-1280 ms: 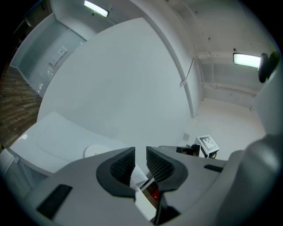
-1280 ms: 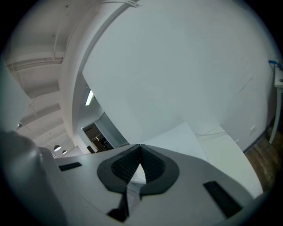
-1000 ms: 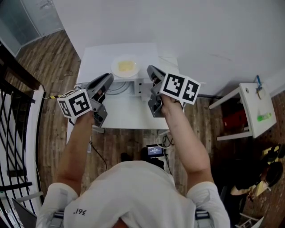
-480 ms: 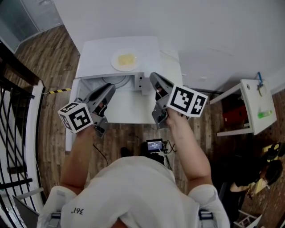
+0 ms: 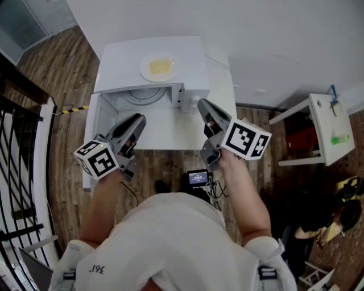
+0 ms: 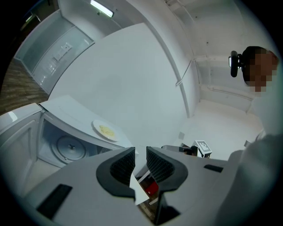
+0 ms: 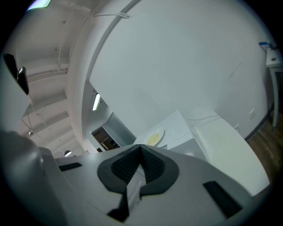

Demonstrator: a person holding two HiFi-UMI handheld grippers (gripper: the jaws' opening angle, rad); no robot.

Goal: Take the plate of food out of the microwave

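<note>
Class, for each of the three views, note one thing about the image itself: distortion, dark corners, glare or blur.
Head view: evenly lit and sharp, the plate clear, room edges bowed. Left gripper view: strong fisheye, black corners, a bright ceiling lamp, a mosaic patch at upper right. Right gripper view: same fisheye and black corners, wall lines curved.

Count: 2 grippers, left gripper [image 5: 138, 118] and right gripper [image 5: 202, 103]. Ahead of both: 1 microwave [image 5: 190, 57], 1 plate [image 5: 158, 67] of food on its top, 1 turntable [image 5: 143, 95] inside. Below them: 1 small lit screen [image 5: 197, 177]. Off the right gripper's side: 1 white side table [image 5: 318, 131].
</note>
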